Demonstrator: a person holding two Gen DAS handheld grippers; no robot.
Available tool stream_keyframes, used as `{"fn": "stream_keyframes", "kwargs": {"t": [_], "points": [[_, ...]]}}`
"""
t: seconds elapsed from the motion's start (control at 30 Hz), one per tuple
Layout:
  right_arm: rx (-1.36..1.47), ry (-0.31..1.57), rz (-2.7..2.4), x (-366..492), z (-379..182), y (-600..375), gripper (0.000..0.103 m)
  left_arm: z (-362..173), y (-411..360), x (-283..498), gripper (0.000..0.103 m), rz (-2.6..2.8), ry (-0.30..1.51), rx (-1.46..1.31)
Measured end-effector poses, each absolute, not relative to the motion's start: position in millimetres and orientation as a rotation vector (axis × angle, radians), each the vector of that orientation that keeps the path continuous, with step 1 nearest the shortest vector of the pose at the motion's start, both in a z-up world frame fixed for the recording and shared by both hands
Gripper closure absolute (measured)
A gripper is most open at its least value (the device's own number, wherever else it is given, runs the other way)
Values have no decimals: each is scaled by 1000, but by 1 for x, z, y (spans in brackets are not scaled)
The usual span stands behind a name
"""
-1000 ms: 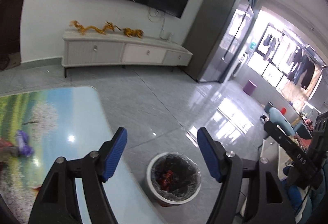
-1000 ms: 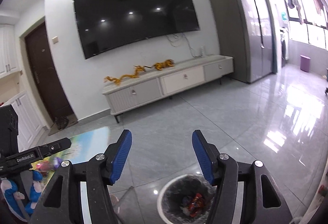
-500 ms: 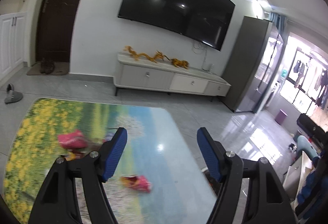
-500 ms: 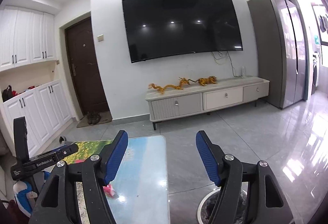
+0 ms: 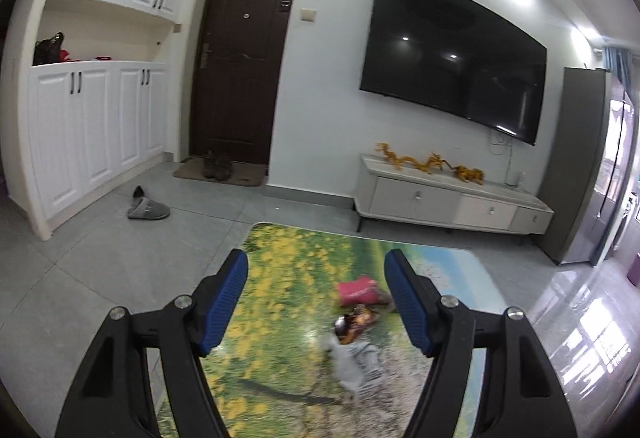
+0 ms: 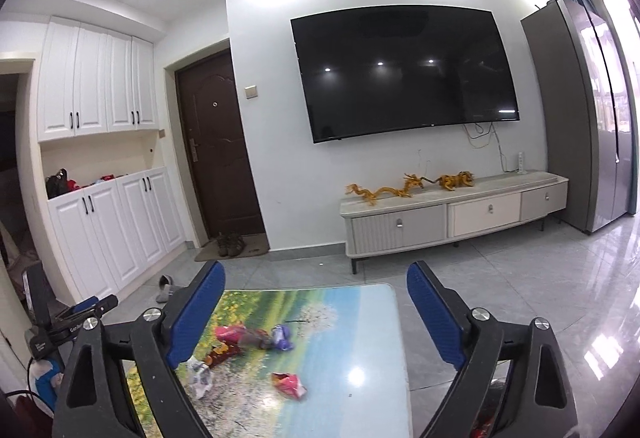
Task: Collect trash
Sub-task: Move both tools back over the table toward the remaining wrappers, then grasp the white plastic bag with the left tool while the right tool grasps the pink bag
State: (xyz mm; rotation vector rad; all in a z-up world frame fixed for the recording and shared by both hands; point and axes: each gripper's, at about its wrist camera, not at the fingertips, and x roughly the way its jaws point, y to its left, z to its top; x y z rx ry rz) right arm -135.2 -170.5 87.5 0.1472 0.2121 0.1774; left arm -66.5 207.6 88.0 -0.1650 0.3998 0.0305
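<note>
Several pieces of trash lie on a low table (image 6: 360, 318) with a landscape print. In the right wrist view I see a pink wrapper (image 6: 230, 334), a purple wrapper (image 6: 282, 336), a brown wrapper (image 6: 218, 354), a white crumpled piece (image 6: 200, 378) and a red-pink wrapper (image 6: 290, 384). In the left wrist view the pink wrapper (image 5: 356, 290), brown wrapper (image 5: 354, 324) and white crumpled piece (image 5: 352, 362) lie between my fingers. My left gripper (image 5: 316, 298) is open and empty above the table (image 5: 280, 278). My right gripper (image 6: 316, 318) is open and empty.
A white TV cabinet (image 6: 452, 213) with gold dragon figures stands under a wall TV (image 6: 404, 69). A dark door (image 5: 240, 73), doormat with shoes (image 5: 218, 167), a grey slipper (image 5: 146, 207) and white cupboards (image 5: 92, 125) are to the left. A grey fridge (image 6: 580, 117) stands right.
Both grippers have swung left, away from the bin on the floor, toward the table. The bin has left both views and the trash on the table has come between the fingers.
</note>
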Motion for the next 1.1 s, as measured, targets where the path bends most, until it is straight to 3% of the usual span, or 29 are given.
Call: {"fn": "stream_keyframes", "kwargs": {"t": [0.27,0.5,0.83,1.1], "points": [[199,222,278,-130,78,-165,0,65,238,-82,34,102,465,-197],[207,284,305,-104,45,-165,0,21,211,-65,32,48,582,-197],[133,662,361,-27,-54,-134,0,-41,135,-12,26,-92,751,-136],[44,789,425,12,-102,-99,0,-67,130,27,26,-71,812,-130]]}}
